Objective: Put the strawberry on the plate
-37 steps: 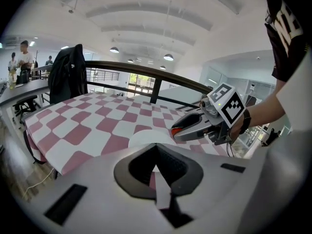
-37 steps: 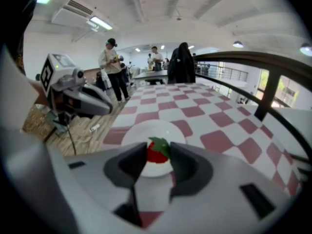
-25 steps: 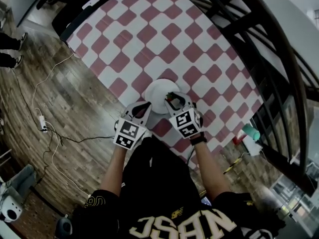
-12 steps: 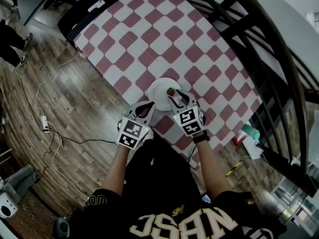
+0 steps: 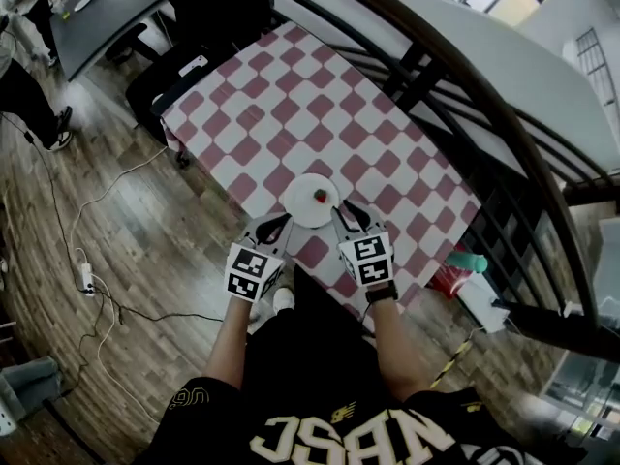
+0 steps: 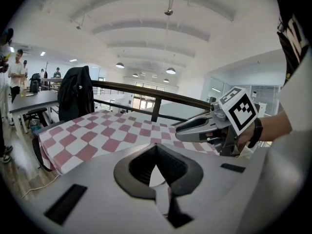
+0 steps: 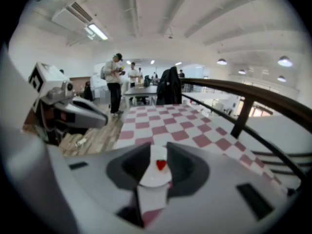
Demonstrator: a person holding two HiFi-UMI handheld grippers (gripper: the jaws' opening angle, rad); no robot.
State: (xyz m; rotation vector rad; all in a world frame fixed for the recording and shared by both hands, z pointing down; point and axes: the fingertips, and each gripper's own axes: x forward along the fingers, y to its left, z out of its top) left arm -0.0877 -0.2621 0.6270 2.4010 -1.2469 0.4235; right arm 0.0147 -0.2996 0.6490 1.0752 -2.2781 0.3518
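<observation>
In the left gripper view the plate (image 6: 156, 177) shows only as a white sliver through the narrow gap of the left gripper (image 6: 156, 146), and the strawberry on it is hidden. In the right gripper view the jaws of the right gripper (image 7: 158, 145) cover both sides of the plate, leaving a strip that bears the strawberry (image 7: 161, 165). In the head view the strawberry is a red speck too small for detail, a dark railing (image 5: 465, 85) crosses the far right edge of the table (image 5: 281, 95), and the right gripper covers part of its near edge
</observation>
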